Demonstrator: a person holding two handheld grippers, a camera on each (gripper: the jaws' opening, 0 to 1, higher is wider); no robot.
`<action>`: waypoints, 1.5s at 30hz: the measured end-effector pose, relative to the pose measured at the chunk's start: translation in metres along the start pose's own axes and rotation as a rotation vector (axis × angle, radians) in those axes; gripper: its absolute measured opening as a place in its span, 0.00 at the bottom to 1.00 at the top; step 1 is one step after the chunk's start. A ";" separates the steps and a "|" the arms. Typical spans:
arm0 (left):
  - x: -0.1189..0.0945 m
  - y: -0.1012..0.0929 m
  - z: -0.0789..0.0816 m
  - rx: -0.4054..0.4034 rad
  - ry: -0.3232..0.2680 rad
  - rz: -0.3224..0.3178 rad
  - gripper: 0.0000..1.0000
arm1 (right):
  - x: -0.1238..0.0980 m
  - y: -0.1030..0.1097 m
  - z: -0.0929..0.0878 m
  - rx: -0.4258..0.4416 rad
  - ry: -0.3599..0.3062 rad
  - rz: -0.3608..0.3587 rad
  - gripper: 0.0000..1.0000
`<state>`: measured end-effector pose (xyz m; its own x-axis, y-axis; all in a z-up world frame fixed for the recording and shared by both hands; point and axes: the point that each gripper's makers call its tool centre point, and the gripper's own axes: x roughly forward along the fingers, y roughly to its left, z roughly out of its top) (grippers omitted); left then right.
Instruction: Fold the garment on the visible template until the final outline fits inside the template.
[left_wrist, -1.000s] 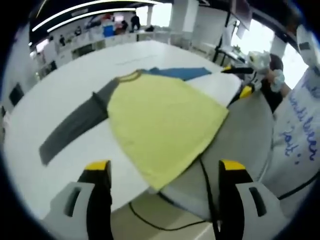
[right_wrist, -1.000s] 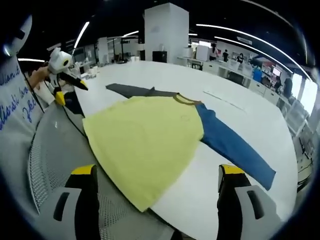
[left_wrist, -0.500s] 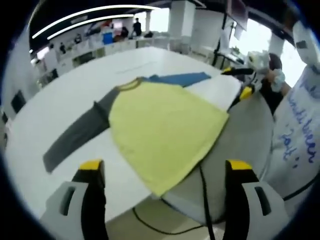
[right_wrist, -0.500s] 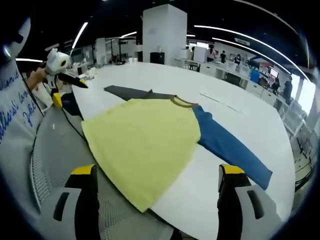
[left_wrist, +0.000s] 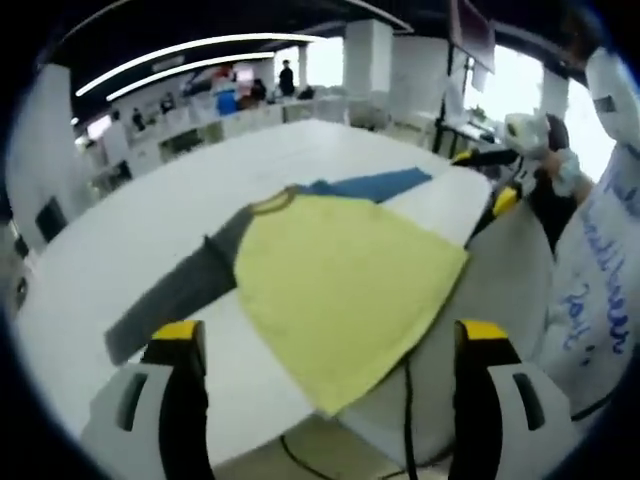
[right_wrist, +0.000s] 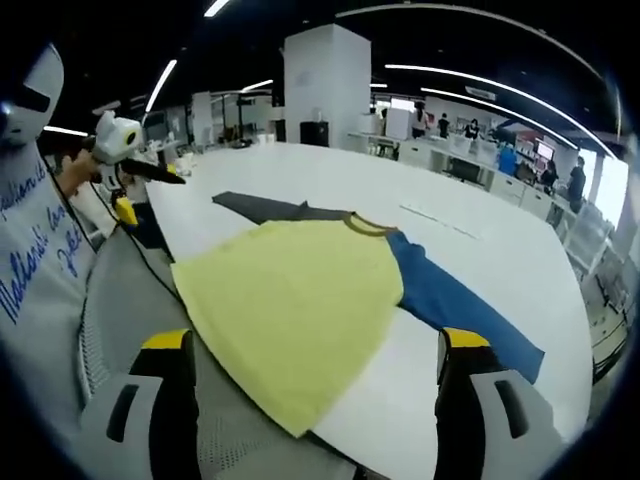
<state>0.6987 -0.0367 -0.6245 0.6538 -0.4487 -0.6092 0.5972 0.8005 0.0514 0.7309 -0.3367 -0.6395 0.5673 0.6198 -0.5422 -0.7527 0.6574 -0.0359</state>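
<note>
A yellow shirt lies spread flat on a big white table, its hem hanging over the near edge. It has a grey sleeve and a blue sleeve, both stretched out sideways. My left gripper hangs open in the air in front of the hem, apart from the cloth. My right gripper is open too, short of the hem. No template outline is discernible on the table.
A person in a white printed top stands at the table's edge. The other gripper shows in each view. A black cable hangs below the table. Desks and people fill the far room.
Both cameras have pulled back and risen slightly, so the shirt sits a little farther off. The shirt itself has not moved, and both grippers stay open.
</note>
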 end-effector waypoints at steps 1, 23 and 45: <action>-0.001 0.003 0.001 0.020 0.003 0.020 0.99 | 0.000 0.001 -0.001 0.001 0.001 0.000 1.00; -0.009 -0.007 0.007 -0.054 -0.037 0.055 0.99 | -0.027 -0.006 -0.003 0.113 -0.096 -0.115 1.00; -0.018 -0.013 0.007 -0.116 -0.089 0.003 0.99 | 0.005 0.011 0.013 0.149 -0.043 -0.062 1.00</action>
<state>0.6825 -0.0417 -0.6081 0.6972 -0.4755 -0.5365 0.5407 0.8402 -0.0420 0.7293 -0.3206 -0.6313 0.6273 0.5919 -0.5061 -0.6598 0.7492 0.0584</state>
